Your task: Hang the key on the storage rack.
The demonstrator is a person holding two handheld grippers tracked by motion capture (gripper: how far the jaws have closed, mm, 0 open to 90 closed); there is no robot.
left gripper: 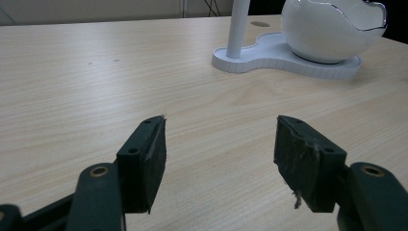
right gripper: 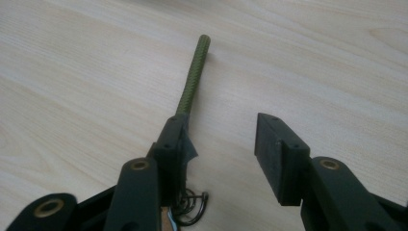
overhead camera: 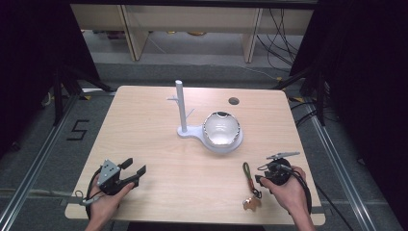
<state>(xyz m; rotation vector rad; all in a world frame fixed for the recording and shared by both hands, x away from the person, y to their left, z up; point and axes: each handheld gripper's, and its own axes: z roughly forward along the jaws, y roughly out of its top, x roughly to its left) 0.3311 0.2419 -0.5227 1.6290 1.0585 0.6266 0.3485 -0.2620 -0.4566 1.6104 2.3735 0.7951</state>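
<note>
A keychain lies on the wooden table (overhead camera: 159,144) near its front right: a green braided cord (overhead camera: 248,172), a dark ring and a tan charm (overhead camera: 251,203). My right gripper (overhead camera: 260,181) hovers just right of it, open. In the right gripper view the green cord (right gripper: 192,79) runs away from beside the left jaw, and a wire ring (right gripper: 192,208) lies below that jaw; the gap of the right gripper (right gripper: 221,122) holds only bare table. My left gripper (overhead camera: 136,167) rests open at the front left; the left gripper (left gripper: 221,127) has nothing between its pads.
A white stand (overhead camera: 182,108) with a post and short branches rises mid-table; its base (overhead camera: 192,132) carries a white egg-shaped bowl (overhead camera: 221,128). The same post (left gripper: 237,29) and bowl (left gripper: 332,29) lie ahead of the left gripper. A round hole (overhead camera: 234,101) is in the tabletop behind.
</note>
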